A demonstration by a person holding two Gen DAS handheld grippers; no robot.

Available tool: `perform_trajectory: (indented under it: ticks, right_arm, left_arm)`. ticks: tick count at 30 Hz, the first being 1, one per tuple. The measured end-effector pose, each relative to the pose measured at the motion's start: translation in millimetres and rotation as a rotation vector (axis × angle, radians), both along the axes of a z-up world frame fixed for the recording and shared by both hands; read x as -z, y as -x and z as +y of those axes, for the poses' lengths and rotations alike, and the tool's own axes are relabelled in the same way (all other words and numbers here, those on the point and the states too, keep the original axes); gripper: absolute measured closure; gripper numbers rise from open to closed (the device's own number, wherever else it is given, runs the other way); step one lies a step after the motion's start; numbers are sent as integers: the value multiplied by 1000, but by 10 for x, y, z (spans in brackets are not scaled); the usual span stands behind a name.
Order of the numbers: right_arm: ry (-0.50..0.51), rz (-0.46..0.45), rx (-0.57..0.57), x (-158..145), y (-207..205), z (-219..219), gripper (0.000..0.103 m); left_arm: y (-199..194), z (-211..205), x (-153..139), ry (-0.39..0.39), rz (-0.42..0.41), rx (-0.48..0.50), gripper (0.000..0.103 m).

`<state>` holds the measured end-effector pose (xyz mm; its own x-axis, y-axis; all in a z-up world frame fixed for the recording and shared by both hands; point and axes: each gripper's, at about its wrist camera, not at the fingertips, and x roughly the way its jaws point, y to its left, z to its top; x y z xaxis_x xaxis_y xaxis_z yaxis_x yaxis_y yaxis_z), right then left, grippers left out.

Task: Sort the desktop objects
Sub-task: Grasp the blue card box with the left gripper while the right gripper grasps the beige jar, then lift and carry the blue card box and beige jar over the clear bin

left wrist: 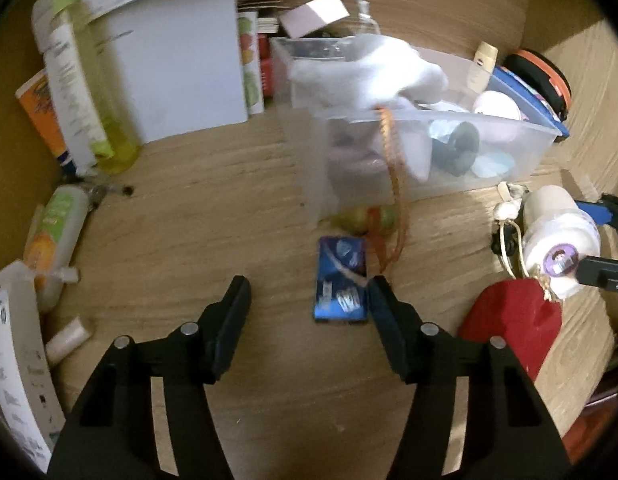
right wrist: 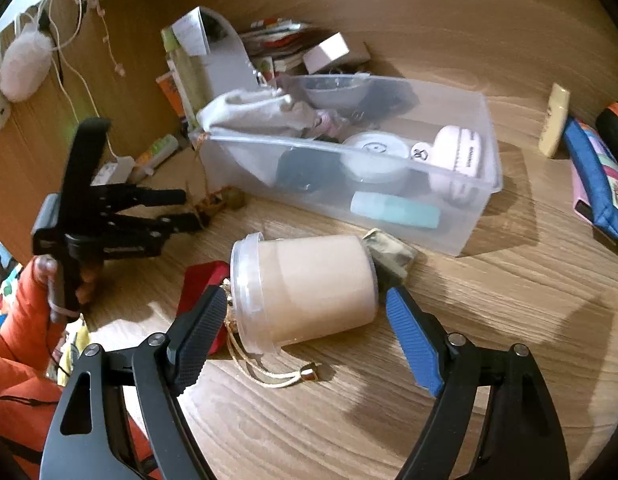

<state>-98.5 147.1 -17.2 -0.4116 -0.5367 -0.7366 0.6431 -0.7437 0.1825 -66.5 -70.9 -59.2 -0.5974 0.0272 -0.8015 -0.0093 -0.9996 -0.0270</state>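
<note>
The right hand-held gripper [right wrist: 303,334] stood wide open, its fingers flanking a jar [right wrist: 305,288] that lay on its side on the tabletop [right wrist: 469,360]. The lidded end pointed left, and neither pad looked to be touching it. The jar seemed a stiff, smooth plastic cylinder, likely light and somewhat slippery; lying down, it would probably roll. The best hold appeared to be across the middle of its body, clear of the lid rim. A gold cord [right wrist: 269,376] trailed from under the lidded end and might snag. A red pouch [right wrist: 203,284] lay just beside the left finger, and a small camouflage bundle [right wrist: 391,258] touched the jar's far end.

The left hand-held gripper [left wrist: 309,300] was also open and empty, hovering over bare wood with a blue packet [left wrist: 341,280] just beside its right finger. An orange ribbon [left wrist: 393,184] hung down from the bin toward that packet, beside a small green thing too blurred to identify.

Farther back stood the clear bin [right wrist: 461,236], already holding several items, with a white cloth [left wrist: 369,68] draped over its near corner. Bottles and papers crowded the far left edge.
</note>
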Motion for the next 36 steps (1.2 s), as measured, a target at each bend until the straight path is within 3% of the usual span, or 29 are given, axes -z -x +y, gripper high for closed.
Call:
perform_trajectory:
  ticks: [3,5,18,20,24,30,36]
  right_arm:
    - [3,-12,-3,53,49,-37,24]
    - [11,-22,1,73,84,-49,37]
    - [1,-27,-14,81,78,-63,37]
    - [6,-20,-8,89,75,-68,38]
    - [13,-8,6,74,64,-43,38]
    - [45,1,29,-7,33,77,39]
    - [77,24,64,-143,14,181,39]
  left_arm:
    - [-87,-95,2,0,0,-19,42]
    - [-120,-159,10,1,2,-37,42]
    - [186,27,36,42,-4,55,42]
    - [223,35,36,29,6,52,57]
    - [146,55,28,33,21,49,75]
    - [12,-55,4,2,32,-5,76]
    - [-142,-189,-121,-45,95,-88,76]
